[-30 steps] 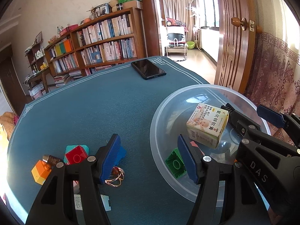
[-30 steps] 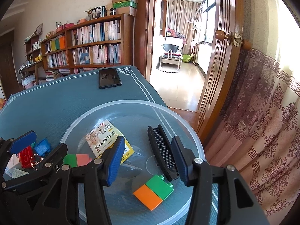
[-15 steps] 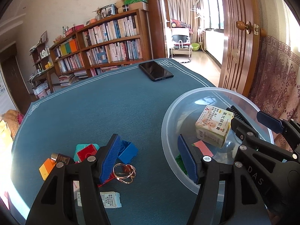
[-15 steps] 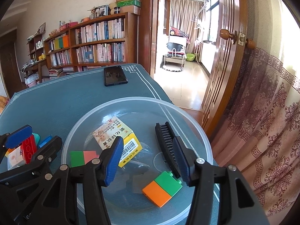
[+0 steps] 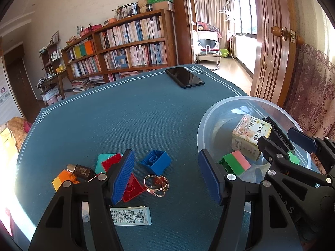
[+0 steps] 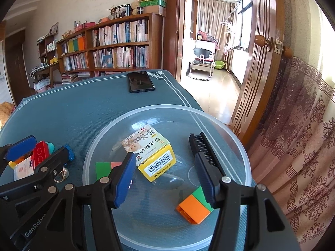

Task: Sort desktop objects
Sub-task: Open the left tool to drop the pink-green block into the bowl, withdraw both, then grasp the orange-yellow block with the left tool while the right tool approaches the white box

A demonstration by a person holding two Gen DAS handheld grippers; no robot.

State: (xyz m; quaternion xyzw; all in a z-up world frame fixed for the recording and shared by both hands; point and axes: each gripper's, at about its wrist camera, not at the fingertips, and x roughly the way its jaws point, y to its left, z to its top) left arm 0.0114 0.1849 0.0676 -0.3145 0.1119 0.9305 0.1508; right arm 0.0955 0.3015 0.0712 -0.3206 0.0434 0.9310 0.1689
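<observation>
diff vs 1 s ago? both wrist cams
Left gripper, open and empty, has drifted off the clear bowl toward the loose pieces: blue brick and ring now sit between its fingers. Right gripper, jaws opening and empty, still hangs over the bowl. Medicine box, comb and phone stayed put.

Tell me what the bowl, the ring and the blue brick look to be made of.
Bowl: clear plastic, seemingly; the cloth shows through. Ring: shiny rose-gold metal, going by its glints. Blue brick: moulded glossy plastic with studs.
</observation>
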